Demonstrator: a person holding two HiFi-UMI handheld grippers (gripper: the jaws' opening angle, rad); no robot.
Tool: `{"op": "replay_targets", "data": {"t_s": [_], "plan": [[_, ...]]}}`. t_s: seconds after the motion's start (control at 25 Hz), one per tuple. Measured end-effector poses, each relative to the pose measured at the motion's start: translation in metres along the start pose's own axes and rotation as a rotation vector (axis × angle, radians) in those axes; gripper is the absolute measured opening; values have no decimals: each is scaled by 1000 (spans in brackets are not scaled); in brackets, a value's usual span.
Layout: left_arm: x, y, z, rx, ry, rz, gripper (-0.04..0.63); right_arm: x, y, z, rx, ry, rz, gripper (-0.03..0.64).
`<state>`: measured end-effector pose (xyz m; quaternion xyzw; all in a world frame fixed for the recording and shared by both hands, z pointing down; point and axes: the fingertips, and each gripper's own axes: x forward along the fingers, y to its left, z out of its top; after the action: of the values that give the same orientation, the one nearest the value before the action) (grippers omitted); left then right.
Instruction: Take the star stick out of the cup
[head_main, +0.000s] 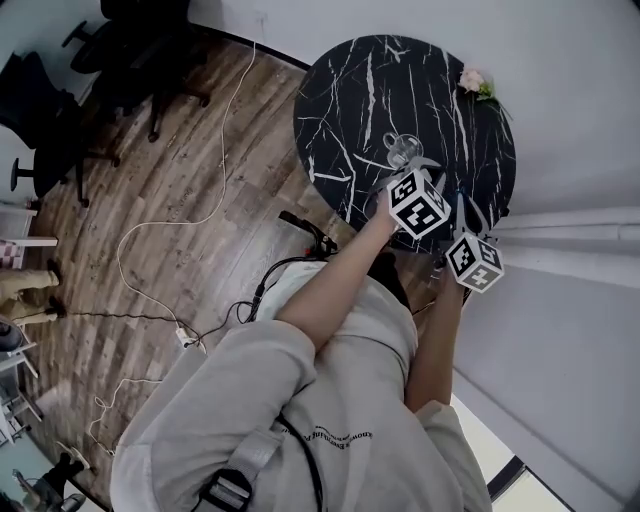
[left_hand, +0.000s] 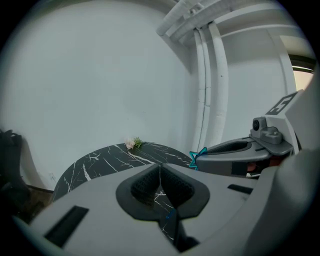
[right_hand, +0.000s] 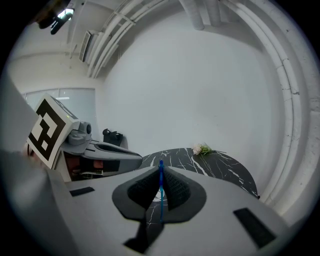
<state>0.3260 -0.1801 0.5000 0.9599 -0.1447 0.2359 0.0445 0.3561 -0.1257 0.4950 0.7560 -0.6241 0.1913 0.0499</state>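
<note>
Right gripper (right_hand: 160, 175) is clamped on the star stick (right_hand: 160, 194): the thin blue shaft runs straight up the seam between the two pads, jaws nearly together on it. From the left gripper view, the teal star (left_hand: 197, 158) pokes out at the right gripper's jaw tips, up in the air over the table (head_main: 350, 100). Left gripper (left_hand: 160, 172) is closed, pads meeting, nothing visible between them. The cup (head_main: 400, 152) is clear glass, upright on the black marble-pattern round table near its front edge. In the head view it sits just beyond the left gripper's nose and apart from the right gripper. The stick is too thin to make out in the head view. The two grippers sit side by side at the table's near edge, left one slightly further in, both angled a bit downward. A small pink flower (head_main: 474, 83) lies at the far edge of the table by the white wall. Wood floor (head_main: 200, 150) to the left has loose cables (head_main: 150, 230) and office chairs (head_main: 130, 60).
</note>
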Motion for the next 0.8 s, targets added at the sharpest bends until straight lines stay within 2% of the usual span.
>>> {"op": "replay_targets", "data": {"t_s": [0.64, 0.8], "plan": [[1, -3, 7, 14, -14, -28, 25, -12, -4, 0, -42, -12, -48, 43], [5, -10, 7, 21, -11, -43, 25, -17, -11, 6, -19, -37, -59, 44]]}}
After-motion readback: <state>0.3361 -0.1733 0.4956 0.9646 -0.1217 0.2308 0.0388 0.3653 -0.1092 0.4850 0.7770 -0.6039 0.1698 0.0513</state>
